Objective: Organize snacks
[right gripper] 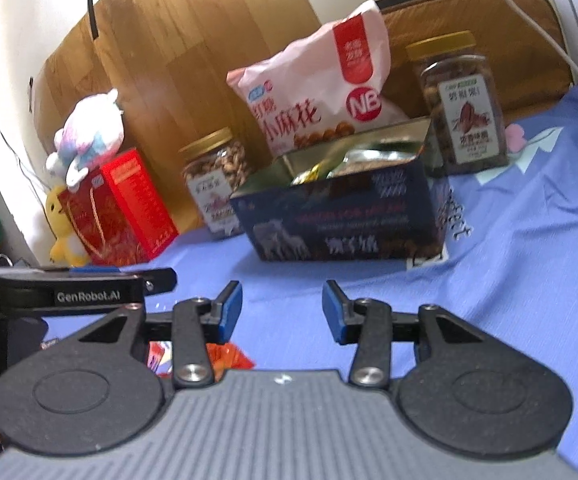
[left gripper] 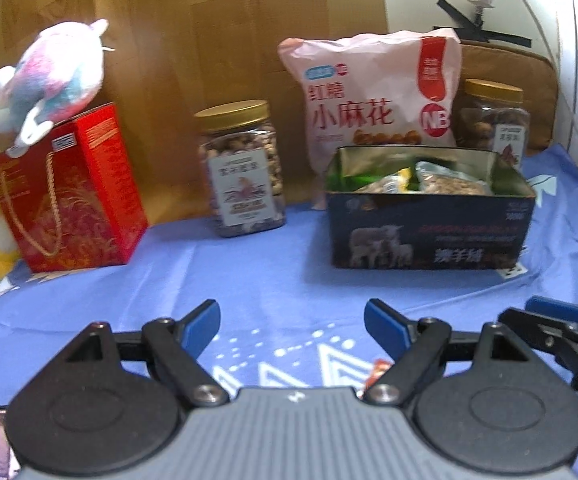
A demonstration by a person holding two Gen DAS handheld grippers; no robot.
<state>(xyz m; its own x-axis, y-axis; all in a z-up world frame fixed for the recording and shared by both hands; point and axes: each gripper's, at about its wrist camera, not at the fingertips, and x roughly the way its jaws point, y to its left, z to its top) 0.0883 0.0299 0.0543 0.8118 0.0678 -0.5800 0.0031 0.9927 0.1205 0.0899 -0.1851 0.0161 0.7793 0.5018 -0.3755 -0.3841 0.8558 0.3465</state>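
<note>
Left wrist view: left tool [left gripper: 292, 330] spread wide, empty, low over the blue cloth [left gripper: 273, 280]. Open tin [left gripper: 429, 236] ahead and to the right, long side across, several snack packets inside. Two jars, one pink bag [left gripper: 373, 92], one red box.

Right wrist view: right tool [right gripper: 283, 310] partly spread, empty. Orange packet [right gripper: 229, 356] just beneath its left finger. Tin straight ahead, nearer this hand.

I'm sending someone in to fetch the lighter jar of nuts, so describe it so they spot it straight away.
Start at the wooden board leaning at the back of the blue cloth. In front of it, between the red gift box and the open dark tin, stands a clear jar with a gold lid. Its nuts are pale, while the other gold-lidded jar, behind the tin, holds darker ones.
</note>
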